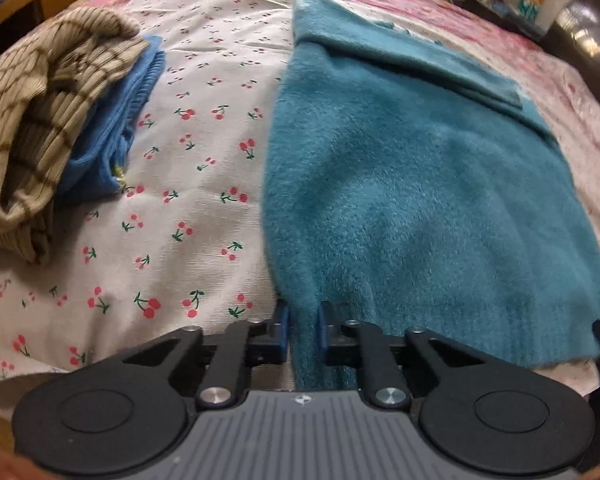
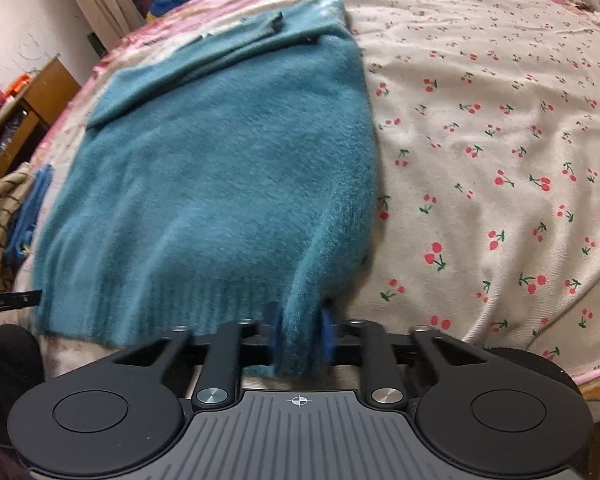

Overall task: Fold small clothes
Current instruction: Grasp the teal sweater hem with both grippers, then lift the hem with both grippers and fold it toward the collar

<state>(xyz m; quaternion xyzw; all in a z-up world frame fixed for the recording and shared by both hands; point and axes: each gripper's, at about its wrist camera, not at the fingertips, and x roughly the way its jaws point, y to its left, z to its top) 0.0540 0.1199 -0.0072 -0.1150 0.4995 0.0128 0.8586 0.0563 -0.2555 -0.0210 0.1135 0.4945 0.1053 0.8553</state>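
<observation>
**Both grippers pinching the near hem of the teal sweater**

You are holding the left gripper point(image 1: 303, 330) clenched on the near left corner of the teal sweater point(image 1: 400, 184), its blue pads point(image 1: 284, 326) pressing a bunched fold of the ribbed hem between them. You are holding the right gripper point(image 2: 299, 330) likewise clamped on the near right corner of the same hem, with fuzzy fabric squeezed between narrowly parted jaws. Beyond the pinched corners, the sweater is lying flat on the cherry-print bedsheet point(image 1: 188, 184), its body running away from you and a sleeve folded across the far end. To the sweater's left, well apart from it, a striped tan garment point(image 1: 32, 132) is resting on a blue knit garment point(image 1: 116, 128).
</observation>
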